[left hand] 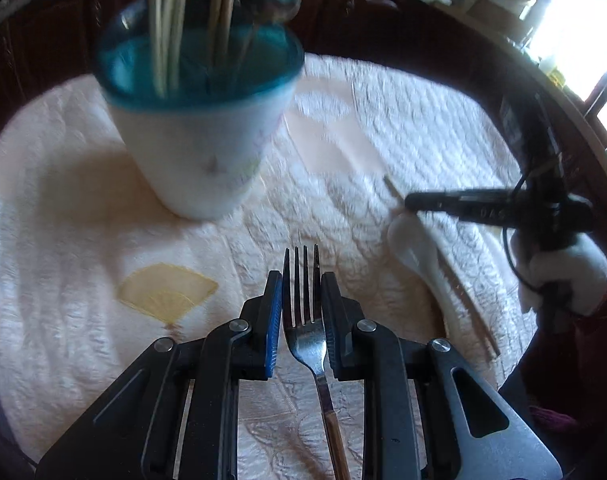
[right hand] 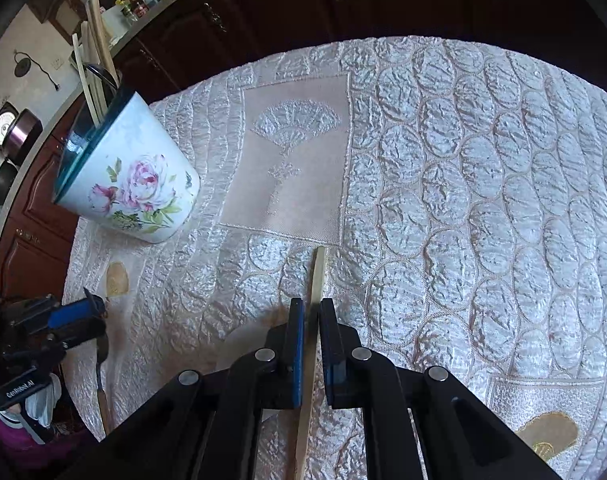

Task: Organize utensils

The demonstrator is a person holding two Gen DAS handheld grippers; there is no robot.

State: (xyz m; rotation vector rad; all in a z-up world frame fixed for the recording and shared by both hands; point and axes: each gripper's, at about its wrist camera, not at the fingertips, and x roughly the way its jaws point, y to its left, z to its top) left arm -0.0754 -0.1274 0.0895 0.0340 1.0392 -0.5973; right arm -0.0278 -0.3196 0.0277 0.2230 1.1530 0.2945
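Note:
My left gripper is shut on a metal fork at its neck, tines pointing forward and its wooden handle trailing back beneath. Ahead and to the left stands a white floral cup with a blue rim, holding chopsticks and a metal spoon. My right gripper is shut on a single pale chopstick just above the cloth. In the right wrist view the cup is at the far left and the left gripper carries the fork. A white ceramic spoon lies beside the right gripper.
A quilted cream tablecloth covers the round table, with fan embroidery near the left gripper. Dark wooden cabinets stand behind the table. A gloved hand with a maroon sleeve holds the right gripper.

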